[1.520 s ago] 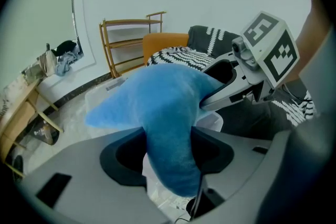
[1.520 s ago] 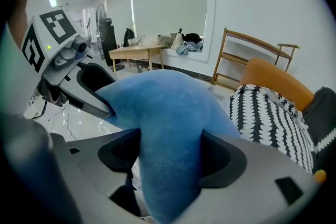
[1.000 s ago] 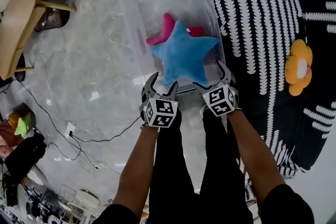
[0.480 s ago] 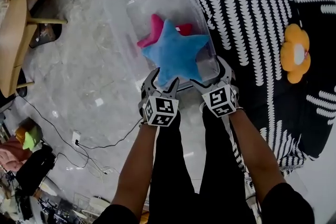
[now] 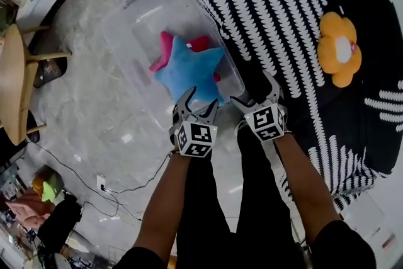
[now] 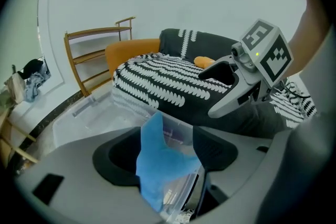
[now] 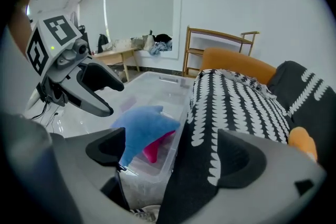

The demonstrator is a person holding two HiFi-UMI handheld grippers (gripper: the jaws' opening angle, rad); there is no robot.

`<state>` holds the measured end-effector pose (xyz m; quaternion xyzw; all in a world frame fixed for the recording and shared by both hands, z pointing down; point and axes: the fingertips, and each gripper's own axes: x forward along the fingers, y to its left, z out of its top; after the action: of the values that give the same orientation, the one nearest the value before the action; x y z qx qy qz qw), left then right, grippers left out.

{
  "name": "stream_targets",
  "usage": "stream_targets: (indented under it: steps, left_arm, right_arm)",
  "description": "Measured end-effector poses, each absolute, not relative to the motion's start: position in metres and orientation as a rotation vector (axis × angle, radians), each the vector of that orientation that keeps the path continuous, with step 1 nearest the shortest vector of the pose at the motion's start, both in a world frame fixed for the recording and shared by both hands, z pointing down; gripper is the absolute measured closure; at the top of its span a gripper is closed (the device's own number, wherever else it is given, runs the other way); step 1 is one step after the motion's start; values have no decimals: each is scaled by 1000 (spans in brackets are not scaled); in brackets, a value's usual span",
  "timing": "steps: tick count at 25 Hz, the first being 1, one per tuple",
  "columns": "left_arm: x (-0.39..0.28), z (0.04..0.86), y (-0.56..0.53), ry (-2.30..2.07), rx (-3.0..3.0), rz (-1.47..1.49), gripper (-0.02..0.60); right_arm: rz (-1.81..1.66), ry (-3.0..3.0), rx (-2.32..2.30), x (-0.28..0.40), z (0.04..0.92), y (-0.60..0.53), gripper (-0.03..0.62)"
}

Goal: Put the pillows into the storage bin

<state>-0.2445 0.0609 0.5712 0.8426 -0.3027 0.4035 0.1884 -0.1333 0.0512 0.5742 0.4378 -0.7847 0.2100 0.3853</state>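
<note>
1. The blue pillow (image 5: pixel 187 69) lies in the clear bin (image 5: pixel 123 25), centre-left of the head view, on top of a pink pillow (image 5: pixel 165 46).
2. The left tongs (image 5: pixel 201 97) hover at the bin's near rim, jaws apart and gripping nothing. The blue pillow shows beyond the gap.
3. The right tongs (image 5: pixel 253 89), just right of the bin beside the striped blanket (image 5: pixel 283 3), are also released and empty.
4. An orange flower pillow (image 5: pixel 339 50) lies at the upper right, well apart from the bin.

Black trousers (image 5: pixel 214 211) and black sleeves (image 5: pixel 340 247) clothe the person, whose left gripper (image 5: pixel 203 97) and right gripper (image 5: pixel 252 88) are grey-bodied with black jaw pads, each bearing a white cube (image 5: pixel 194 138) printed with black square markers.
</note>
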Motion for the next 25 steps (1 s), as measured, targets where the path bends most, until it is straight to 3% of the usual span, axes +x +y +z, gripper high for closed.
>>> stream_targets:
  steps: [12,25]
  left_arm:
    - [-127,573,67,-635,2496,1211,264]
    - [53,562,73,-388,2773,1164,265]
  right_arm:
    - [675,-1928,1343,-14,573,79,71]
    - [715,-1684,1724,168,574,123,79]
